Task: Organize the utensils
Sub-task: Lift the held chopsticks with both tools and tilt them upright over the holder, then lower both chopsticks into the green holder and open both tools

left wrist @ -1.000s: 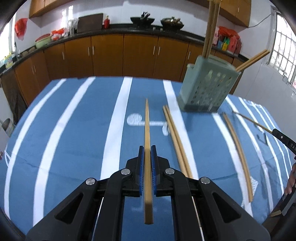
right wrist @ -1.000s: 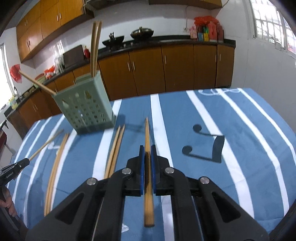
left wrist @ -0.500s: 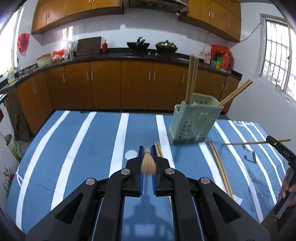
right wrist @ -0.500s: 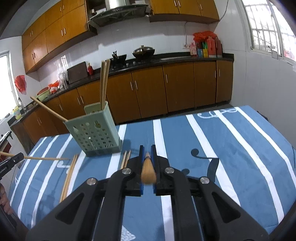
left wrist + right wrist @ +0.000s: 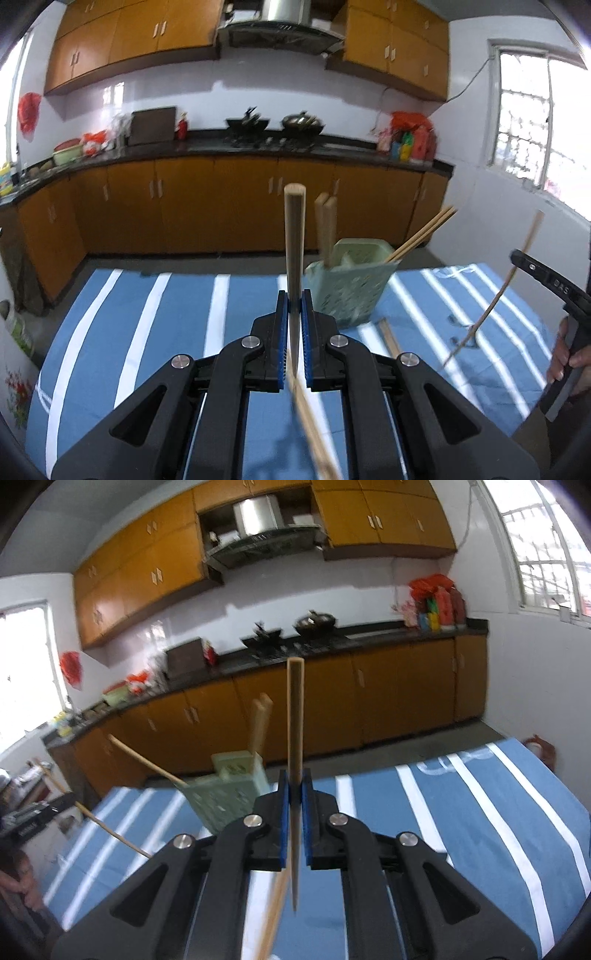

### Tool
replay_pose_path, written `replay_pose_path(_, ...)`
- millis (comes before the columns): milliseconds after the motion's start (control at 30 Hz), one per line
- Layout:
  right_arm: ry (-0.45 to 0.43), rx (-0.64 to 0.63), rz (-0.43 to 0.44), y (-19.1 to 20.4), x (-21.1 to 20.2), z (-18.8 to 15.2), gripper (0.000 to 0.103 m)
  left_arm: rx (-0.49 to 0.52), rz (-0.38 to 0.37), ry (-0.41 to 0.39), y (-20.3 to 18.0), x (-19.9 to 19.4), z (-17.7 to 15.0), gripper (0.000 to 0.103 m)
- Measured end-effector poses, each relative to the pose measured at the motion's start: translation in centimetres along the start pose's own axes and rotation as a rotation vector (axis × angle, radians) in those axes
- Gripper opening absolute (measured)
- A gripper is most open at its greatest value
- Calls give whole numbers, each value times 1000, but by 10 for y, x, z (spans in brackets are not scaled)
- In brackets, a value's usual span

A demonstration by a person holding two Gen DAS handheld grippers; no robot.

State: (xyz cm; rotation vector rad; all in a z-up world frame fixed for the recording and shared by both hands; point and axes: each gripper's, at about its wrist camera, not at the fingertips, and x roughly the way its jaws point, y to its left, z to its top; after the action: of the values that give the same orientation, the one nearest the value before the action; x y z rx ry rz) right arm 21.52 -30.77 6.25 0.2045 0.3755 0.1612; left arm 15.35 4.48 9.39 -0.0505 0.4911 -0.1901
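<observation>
My left gripper (image 5: 294, 301) is shut on a wooden chopstick (image 5: 294, 236) that stands upright above the blue striped table. My right gripper (image 5: 294, 781) is shut on another wooden chopstick (image 5: 295, 716), also upright. The pale green perforated holder (image 5: 351, 280) stands on the table just right of the left gripper, with several chopsticks in it; in the right wrist view the holder (image 5: 229, 794) sits left of the right gripper. The right gripper and its chopstick (image 5: 495, 295) show at the right of the left wrist view. Loose chopsticks (image 5: 389, 338) lie by the holder.
The table has a blue cloth with white stripes (image 5: 155, 317). Brown kitchen cabinets (image 5: 184, 206) and a counter with woks (image 5: 273, 123) run along the far wall. A window (image 5: 535, 122) is at the right. A hand (image 5: 570, 362) holds the right gripper.
Both grippers have tilted up and lifted from the table, each with its chopstick. The chopsticks now stand upright, and the holder sits closer in front of both.
</observation>
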Motion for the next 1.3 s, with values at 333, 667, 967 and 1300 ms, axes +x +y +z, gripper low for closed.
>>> replay_pose_path(333,-266,26,113,36,-19,65,7,43,-52,-196,-43,-9,62,7)
replay_pose_path(667,-411,2,35,62,47,81,7,-18,-19,-225,-42,48,84,7)
replay_pose_path(967,-305,-20,-6,65,111,55,8,-37,-46,-190,-35,78,68,7)
replay_pose_path(1300,-264,-2,4,61,103,48,22,-44,-46,-145,-33,81,66,8)
